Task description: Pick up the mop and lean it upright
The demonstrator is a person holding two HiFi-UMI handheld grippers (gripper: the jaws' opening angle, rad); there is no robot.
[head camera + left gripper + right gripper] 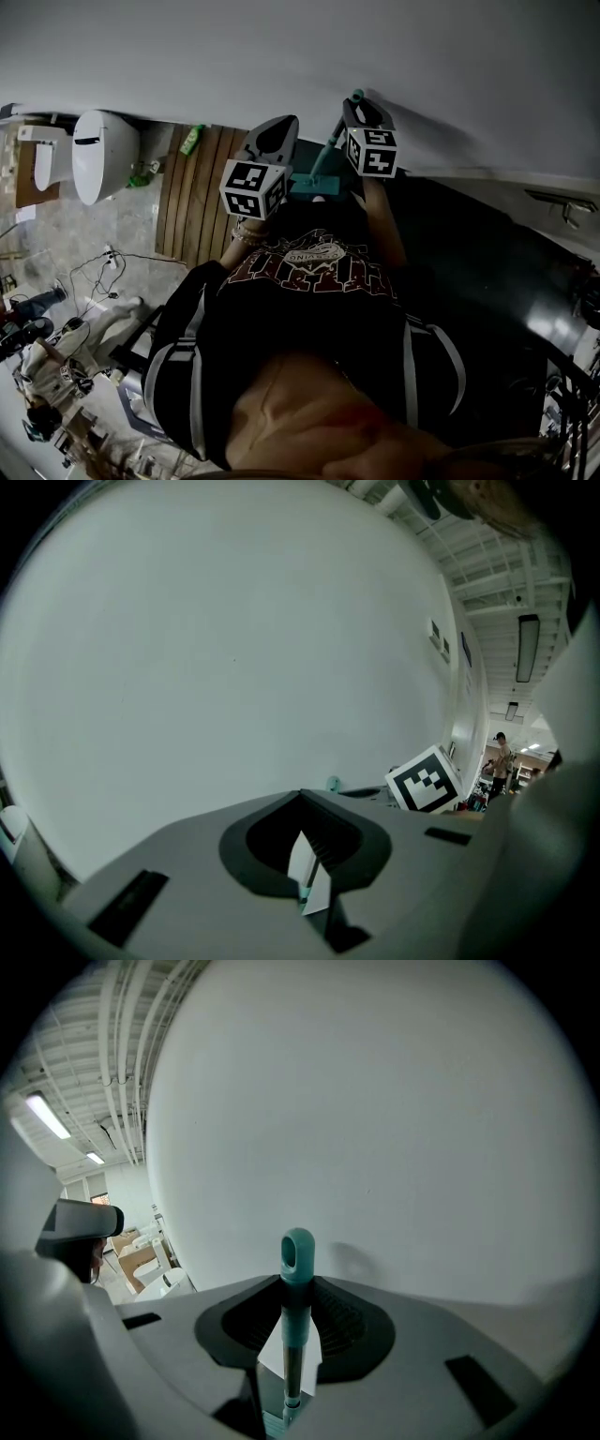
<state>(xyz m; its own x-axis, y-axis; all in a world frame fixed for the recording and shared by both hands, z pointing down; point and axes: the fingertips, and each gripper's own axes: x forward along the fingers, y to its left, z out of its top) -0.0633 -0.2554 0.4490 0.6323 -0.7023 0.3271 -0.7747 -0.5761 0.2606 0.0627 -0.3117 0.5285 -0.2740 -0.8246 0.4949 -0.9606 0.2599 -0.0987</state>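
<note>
The mop has a teal handle (331, 148) that slants up from its teal head (306, 184) toward the white wall. My right gripper (362, 112) is shut on the handle near its top. In the right gripper view the looped teal tip (298, 1251) sticks up just past the right gripper (298, 1286). My left gripper (272, 139) hovers to the left of the handle, above the mop head. In the left gripper view only a thin slit shows at the left gripper (302, 808), with a sliver of white and teal behind it, and no thing is gripped.
A white wall (309, 47) stands close ahead. A white toilet (98, 155), a wooden slat mat (199, 197) and a green bottle (192, 139) lie to the left. Cables (103, 267) trail over the floor. A dark surface (487, 262) spreads to the right.
</note>
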